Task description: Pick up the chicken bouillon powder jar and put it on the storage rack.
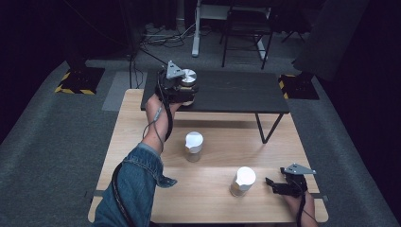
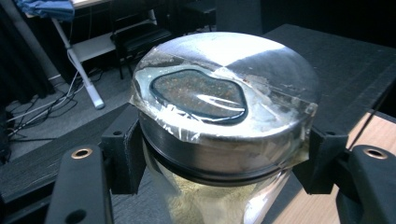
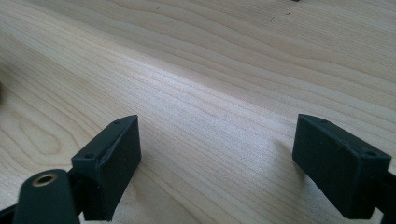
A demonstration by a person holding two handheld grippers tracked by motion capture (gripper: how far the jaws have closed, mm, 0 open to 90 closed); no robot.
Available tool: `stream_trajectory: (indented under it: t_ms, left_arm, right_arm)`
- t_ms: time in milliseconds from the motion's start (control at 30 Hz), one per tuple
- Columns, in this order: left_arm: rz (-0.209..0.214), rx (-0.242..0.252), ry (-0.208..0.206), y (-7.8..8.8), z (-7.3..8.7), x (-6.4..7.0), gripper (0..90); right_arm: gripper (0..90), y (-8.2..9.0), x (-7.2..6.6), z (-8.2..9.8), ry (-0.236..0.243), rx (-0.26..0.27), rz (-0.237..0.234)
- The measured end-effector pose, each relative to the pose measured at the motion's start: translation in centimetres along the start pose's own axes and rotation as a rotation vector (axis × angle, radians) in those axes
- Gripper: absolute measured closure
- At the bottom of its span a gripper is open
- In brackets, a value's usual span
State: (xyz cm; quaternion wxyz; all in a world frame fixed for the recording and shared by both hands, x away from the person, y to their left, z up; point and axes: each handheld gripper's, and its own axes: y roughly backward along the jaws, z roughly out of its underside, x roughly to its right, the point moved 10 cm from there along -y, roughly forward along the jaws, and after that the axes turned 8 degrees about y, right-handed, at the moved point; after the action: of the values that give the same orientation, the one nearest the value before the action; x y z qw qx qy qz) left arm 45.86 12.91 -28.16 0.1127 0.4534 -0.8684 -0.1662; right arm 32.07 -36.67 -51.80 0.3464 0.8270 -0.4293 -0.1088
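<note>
The left claw (image 2: 219,182) is clenched on a clear glass jar with a wide brushed-metal lid (image 2: 224,107), its pads pressing just below the lid's rim. In the high view that jar sits in the claw over the near edge of the low black raised shelf (image 1: 236,92) on the pale wooden desk (image 1: 142,132). This looks like the placing step; next, lower the jar onto the shelf ahead, then let go. The right claw (image 3: 219,163) rests released, nothing between its pads, beside another white-topped jar (image 1: 243,180).

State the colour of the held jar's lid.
Silver metal; the lid shows best in the left gripper view.
</note>
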Motion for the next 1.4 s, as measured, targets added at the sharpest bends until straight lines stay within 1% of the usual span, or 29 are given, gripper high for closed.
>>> stream_trajectory:
  t_ms: [133, 167, 267, 300, 333, 400, 500, 567, 600, 633, 733, 900, 1000, 1100, 1200, 1300, 1400]
  left_arm:
    - [-0.003, -0.009, 0.018, -0.6, 0.3, -0.6, 31.1]
    - [-0.003, -0.009, 0.029, -0.7, 0.4, -0.6, 31.1]
    - [-0.006, -0.018, 0.038, -1.1, 0.5, -0.9, 31.1]
    - [-0.003, -0.009, 0.041, -1.2, 0.7, -1.0, 31.0]
    - [0.003, 0.0, 0.055, -1.2, 0.8, -1.1, 30.9]
    - [0.005, 0.006, 0.066, -1.3, 0.9, -1.2, 30.8]
    - [0.001, 0.014, 0.06, -1.3, 1.0, -1.2, 30.2]
    - [-0.007, 0.01, 0.053, -1.4, 0.9, -1.1, 23.7]
    - [-0.011, 0.013, 0.053, -1.3, 0.8, -1.1, 22.5]
    - [-0.014, 0.017, 0.047, -1.2, 0.8, -1.0, 21.4]
    - [-0.016, 0.03, 0.046, -0.9, 0.8, -0.9, 18.7]
    - [-0.012, 0.031, 0.045, -0.1, 1.0, -0.9, 18.6]
    - [-0.012, 0.038, 0.052, 0.5, 1.3, -1.0, 18.6]
    - [-0.015, 0.034, 0.05, 1.1, 1.7, -1.0, 18.5]
    - [-0.013, 0.044, 0.064, 1.7, 2.1, -1.1, 18.3]
    - [-0.014, 0.039, 0.062, 2.3, 2.4, -1.1, 18.1]
    - [-0.013, 0.037, 0.069, 3.0, 2.9, -1.1, 18.1]
  right_arm:
    - [15.0, 0.0, 0.0, 0.0, 0.0, 0.0, 0.0]
    - [15.0, 0.0, 0.0, 0.0, 0.0, 0.0, 0.0]
    - [15.0, 0.0, 0.0, 0.0, 0.0, 0.0, 0.0]
    - [15.0, 0.0, 0.0, 0.0, 0.0, 0.0, 0.0]
    - [15.0, 0.0, 0.0, 0.0, 0.0, 0.0, 0.0]
    - [15.0, 0.0, 0.0, 0.0, 0.0, 0.0, 0.0]
    - [15.0, 0.0, 0.0, 0.0, 0.0, 0.0, 0.0]
    - [15.0, 0.0, 0.0, 0.0, 0.0, 0.0, 0.0]
    - [15.0, 0.0, 0.0, 0.0, 0.0, 0.0, 0.0]
    - [15.0, 0.0, 0.0, 0.0, 0.0, 0.0, 0.0]
    - [15.0, 0.0, 0.0, 0.0, 0.0, 0.0, 0.0]
    - [15.0, 0.0, 0.0, 0.0, 0.0, 0.0, 0.0]
    - [15.0, 0.0, 0.0, 0.0, 0.0, 0.0, 0.0]
    - [15.0, 0.0, 0.0, 0.0, 0.0, 0.0, 0.0]
    - [14.9, 0.0, 0.0, 0.0, 0.0, 0.0, 0.0]
    - [14.9, 0.0, 0.0, 0.0, 0.001, 0.0, -0.001]
    - [14.9, 0.0, 0.0, 0.0, 0.001, 0.0, 0.0]
